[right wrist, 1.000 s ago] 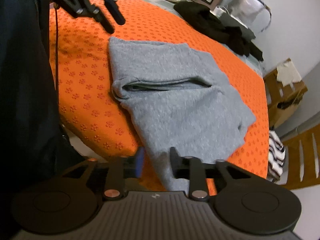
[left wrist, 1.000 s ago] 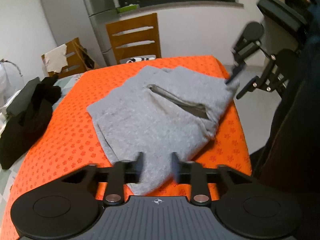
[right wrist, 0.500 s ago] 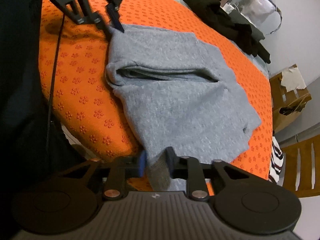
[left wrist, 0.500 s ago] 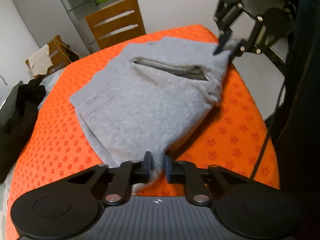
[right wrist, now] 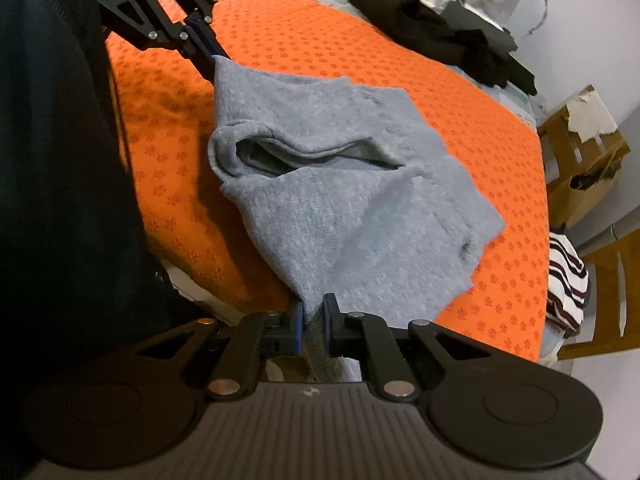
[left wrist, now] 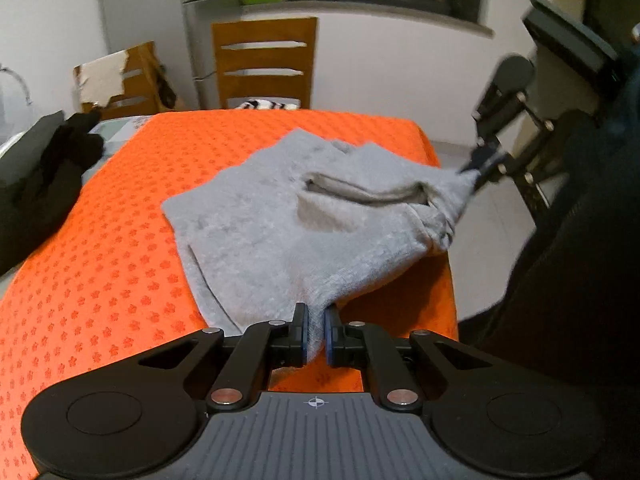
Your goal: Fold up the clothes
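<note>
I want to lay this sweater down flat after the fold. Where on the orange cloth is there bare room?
Both grippers, left and right, pinch the grey sweater. The widest bare orange cloth lies between the sweater and the black clothes. A smaller strip runs between the sweater and the wooden chair. The near edge by the person is tight.

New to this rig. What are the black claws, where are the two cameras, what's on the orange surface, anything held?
No robot here: a person holds a two-finger gripper in each hand, and a fisheye camera on each looks forward along its fingers. One picture comes from the left gripper, the other from the right gripper; each also sees the other across the cloth. On the orange table cover lies a grey garment, partly folded. Each gripper pinches one near corner of it; the right's jaws are closing on the fabric. Black clothes sit at the far side.
</note>
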`<action>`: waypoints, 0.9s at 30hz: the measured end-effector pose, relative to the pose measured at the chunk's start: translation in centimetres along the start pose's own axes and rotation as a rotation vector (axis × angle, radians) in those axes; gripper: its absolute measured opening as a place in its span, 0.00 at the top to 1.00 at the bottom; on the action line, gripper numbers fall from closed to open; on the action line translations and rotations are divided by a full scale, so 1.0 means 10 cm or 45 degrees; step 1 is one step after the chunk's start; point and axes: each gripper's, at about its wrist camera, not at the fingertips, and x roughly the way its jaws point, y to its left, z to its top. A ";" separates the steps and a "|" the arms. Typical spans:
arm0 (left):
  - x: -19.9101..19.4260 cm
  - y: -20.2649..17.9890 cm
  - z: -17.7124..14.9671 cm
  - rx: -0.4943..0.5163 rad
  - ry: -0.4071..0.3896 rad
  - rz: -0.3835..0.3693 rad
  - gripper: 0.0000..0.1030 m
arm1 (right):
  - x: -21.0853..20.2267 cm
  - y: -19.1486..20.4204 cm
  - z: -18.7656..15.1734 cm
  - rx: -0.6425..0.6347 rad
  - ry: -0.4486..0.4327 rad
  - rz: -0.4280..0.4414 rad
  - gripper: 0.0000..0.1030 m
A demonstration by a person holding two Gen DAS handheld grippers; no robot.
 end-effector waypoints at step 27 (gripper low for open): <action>1.09 1.10 1.05 -0.183 0.046 0.281 0.90 | 0.81 -1.91 0.72 -0.148 0.007 0.054 0.89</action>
